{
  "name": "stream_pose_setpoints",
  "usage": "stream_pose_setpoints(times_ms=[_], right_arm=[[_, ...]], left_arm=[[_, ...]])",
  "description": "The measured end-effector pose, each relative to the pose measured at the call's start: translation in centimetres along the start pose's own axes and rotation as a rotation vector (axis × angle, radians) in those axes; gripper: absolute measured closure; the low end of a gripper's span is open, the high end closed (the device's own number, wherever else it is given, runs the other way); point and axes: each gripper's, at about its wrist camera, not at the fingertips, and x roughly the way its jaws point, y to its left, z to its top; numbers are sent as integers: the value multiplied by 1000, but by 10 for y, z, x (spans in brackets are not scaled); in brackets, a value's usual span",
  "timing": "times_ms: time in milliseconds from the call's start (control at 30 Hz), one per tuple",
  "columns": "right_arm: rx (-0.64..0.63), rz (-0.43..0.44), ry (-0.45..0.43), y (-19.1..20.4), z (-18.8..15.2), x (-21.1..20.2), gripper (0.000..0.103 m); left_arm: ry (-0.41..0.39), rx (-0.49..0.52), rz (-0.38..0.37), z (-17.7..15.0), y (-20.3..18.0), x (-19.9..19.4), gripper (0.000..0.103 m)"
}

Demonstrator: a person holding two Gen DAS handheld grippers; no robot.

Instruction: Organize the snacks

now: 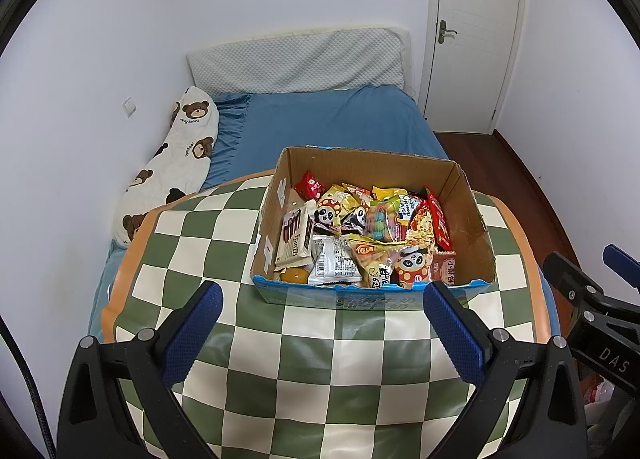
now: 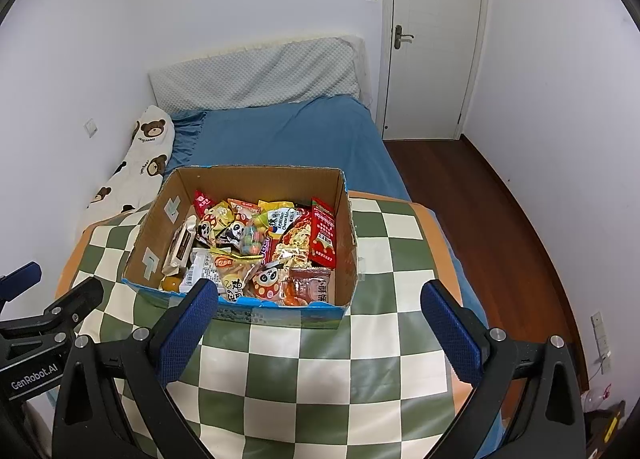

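An open cardboard box [image 1: 468, 219] with a blue front edge stands on a green-and-cream checkered cloth [image 1: 304, 359]. It holds several snack packets: panda-print bags [image 1: 330, 215], a white wafer pack [image 1: 296, 237], a red packet [image 1: 438, 219] and a noodle bag. The box also shows in the right wrist view [image 2: 346, 259]. My left gripper [image 1: 322, 299] is open and empty, just short of the box's front. My right gripper [image 2: 320, 301] is open and empty, its left finger [image 2: 188, 329] overlapping the box's front edge in view.
The checkered cloth covers a surface at the foot of a bed with a blue sheet [image 1: 332, 119]. A bear-print pillow [image 1: 176, 163] lies along the left wall. A white door [image 1: 474, 31] and dark wood floor [image 2: 480, 211] are to the right.
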Motion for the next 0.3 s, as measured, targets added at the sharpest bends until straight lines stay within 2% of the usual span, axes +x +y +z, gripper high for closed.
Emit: stream_pose_setpoints(times_ms=[300], right_arm=[[1, -1, 0, 0, -1, 0, 0]], left_arm=[[2, 0, -4, -1, 1, -2, 0]])
